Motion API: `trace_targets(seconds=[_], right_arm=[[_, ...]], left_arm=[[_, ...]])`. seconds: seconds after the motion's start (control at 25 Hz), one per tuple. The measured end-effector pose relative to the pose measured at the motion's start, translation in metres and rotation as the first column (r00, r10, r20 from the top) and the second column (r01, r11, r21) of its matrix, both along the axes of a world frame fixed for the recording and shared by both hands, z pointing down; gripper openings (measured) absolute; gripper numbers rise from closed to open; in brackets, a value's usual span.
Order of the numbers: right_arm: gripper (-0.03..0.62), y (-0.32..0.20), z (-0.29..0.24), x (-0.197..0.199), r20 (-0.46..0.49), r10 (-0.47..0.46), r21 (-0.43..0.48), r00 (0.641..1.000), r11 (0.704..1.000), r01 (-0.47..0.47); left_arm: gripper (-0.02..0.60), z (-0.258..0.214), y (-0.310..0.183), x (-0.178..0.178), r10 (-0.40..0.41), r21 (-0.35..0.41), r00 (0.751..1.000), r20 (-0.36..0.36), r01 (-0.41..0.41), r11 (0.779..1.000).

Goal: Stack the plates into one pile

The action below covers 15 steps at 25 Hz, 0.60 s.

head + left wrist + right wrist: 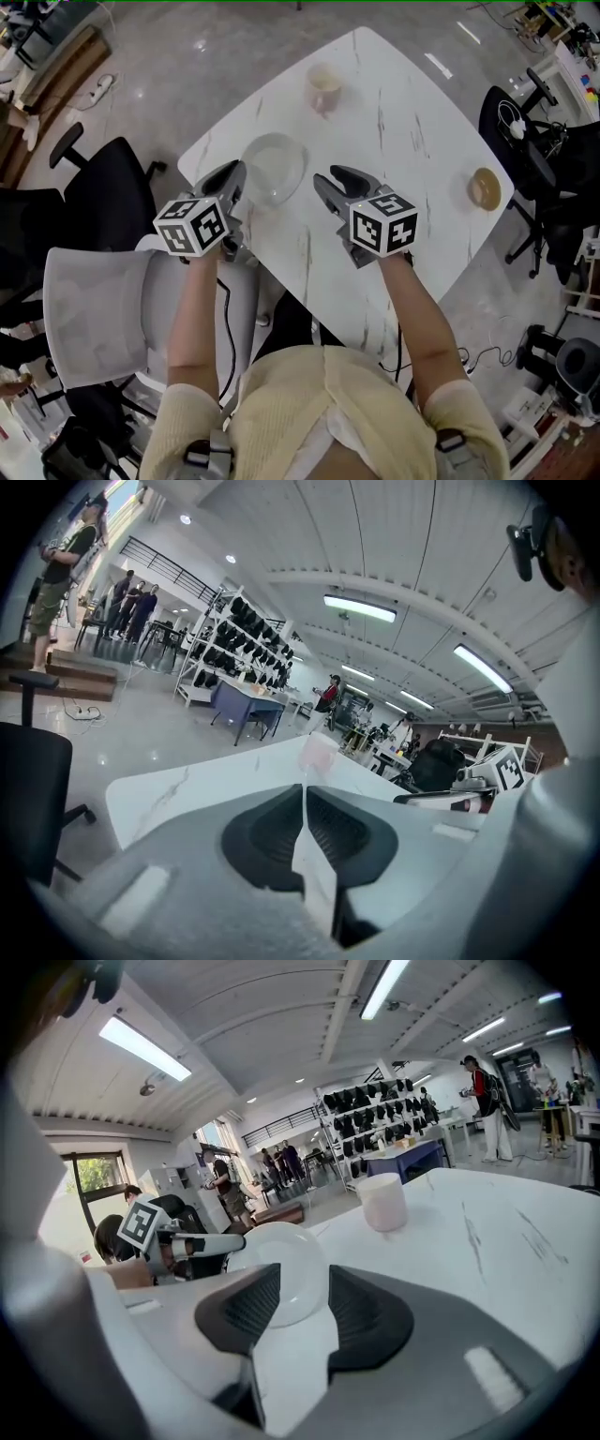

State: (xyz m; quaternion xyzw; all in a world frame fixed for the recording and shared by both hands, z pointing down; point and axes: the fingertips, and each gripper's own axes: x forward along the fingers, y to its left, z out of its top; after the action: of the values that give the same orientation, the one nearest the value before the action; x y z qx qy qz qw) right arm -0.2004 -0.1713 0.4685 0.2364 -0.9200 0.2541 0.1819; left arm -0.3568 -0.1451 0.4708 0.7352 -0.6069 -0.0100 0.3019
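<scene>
Here our left gripper [233, 178] is closed, it seems, on the 9 o'clock rim of the plate [275, 165] toward the counter's [403, 141] 9 o'clock side. Our right gripper [334, 181] stands open at the plate's 3 o'clock, holding nothing.

Probably an open-plan lab or workshop: shelving racks [246, 653] of dark gear, ceiling strip lights [357, 608], office chairs [117, 178].

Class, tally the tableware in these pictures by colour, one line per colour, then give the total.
White: 1, the plate
Pink: 1, the cup
Tan: 1, the small dish
Total: 3
</scene>
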Motion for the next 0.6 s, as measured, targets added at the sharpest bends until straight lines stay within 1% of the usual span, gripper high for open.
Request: trace_targets(seconds=[0.28,0.48,0.6], right_arm=[[0.144,0.006,0.017,-0.021,-0.037,-0.063,-0.021,0.997,0.998,0.063],[0.144,0.009,0.023,-0.030,-0.014,-0.070,-0.061,0.997,0.996,0.069],[0.146,0.009,0.025,-0.034,-0.004,-0.079,-0.080,0.997,0.994,0.079]], left_arm=[[0.009,-0.009,0.009,-0.006,-0.015,0.039,0.997,-0.077,0.018,0.999],[0.009,-0.015,0.017,-0.005,0.006,0.071,0.996,-0.085,0.000,0.998],[0.009,-0.021,0.023,-0.003,0.018,0.100,0.993,-0.118,-0.006,0.995]])
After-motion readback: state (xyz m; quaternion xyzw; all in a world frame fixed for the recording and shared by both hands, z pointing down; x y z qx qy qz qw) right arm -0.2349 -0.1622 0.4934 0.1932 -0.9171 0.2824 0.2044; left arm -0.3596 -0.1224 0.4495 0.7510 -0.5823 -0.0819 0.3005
